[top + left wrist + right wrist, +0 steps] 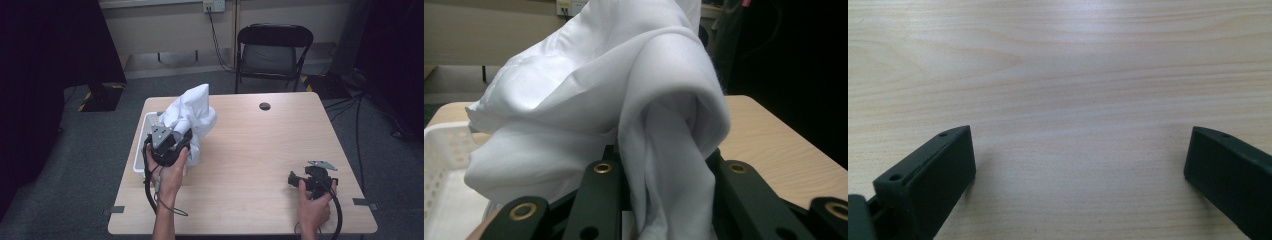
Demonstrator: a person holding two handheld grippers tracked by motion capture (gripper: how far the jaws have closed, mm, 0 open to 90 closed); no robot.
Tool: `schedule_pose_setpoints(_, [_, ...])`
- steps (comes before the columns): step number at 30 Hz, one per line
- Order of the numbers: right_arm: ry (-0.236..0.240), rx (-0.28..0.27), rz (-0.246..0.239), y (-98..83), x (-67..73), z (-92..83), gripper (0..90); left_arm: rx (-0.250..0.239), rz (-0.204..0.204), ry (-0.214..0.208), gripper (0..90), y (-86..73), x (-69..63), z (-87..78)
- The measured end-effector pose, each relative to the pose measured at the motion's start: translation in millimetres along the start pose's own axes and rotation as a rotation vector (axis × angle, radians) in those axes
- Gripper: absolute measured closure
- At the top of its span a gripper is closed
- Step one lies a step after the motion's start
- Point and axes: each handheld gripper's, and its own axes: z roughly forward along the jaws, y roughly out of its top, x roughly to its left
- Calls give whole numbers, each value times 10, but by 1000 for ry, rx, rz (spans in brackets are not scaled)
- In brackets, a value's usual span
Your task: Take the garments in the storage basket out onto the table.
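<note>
Left gripper [172,141] clamped on a white cloth [192,117] above the basket [141,145].

At the desk's [260,165] nine o'clock side the cloth stood bunched and lifted, its folds pinched between the left gripper's closed jaws, part of it hanging over the white basket at the desk's left edge. The right gripper [295,179] rested at about four o'clock, well apart from the cloth, its jaws wide open over bare wood with nothing between them. A black chair [272,50] stood beyond the desk at twelve o'clock.
</note>
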Motion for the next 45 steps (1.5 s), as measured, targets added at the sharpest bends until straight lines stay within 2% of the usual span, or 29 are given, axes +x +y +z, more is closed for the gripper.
schedule_pose_setpoints(17, [0,0,0,0,0,0,0,16,21,-52,730,27,-207,184])
schedule_pose_setpoints(28, [0,0,0,0,0,0,0,21,18,-73,728,39,-290,264])
schedule_pose_setpoints(33, [0,-1,1,0,1,1,0,16,30,-83,728,78,-354,283])
schedule_pose_setpoints(38, [0,0,0,0,0,0,0,13,23,-94,726,102,-421,312])
schedule_pose_setpoints(45, [0,-1,0,0,0,1,0,21,24,-114,725,71,-525,384])
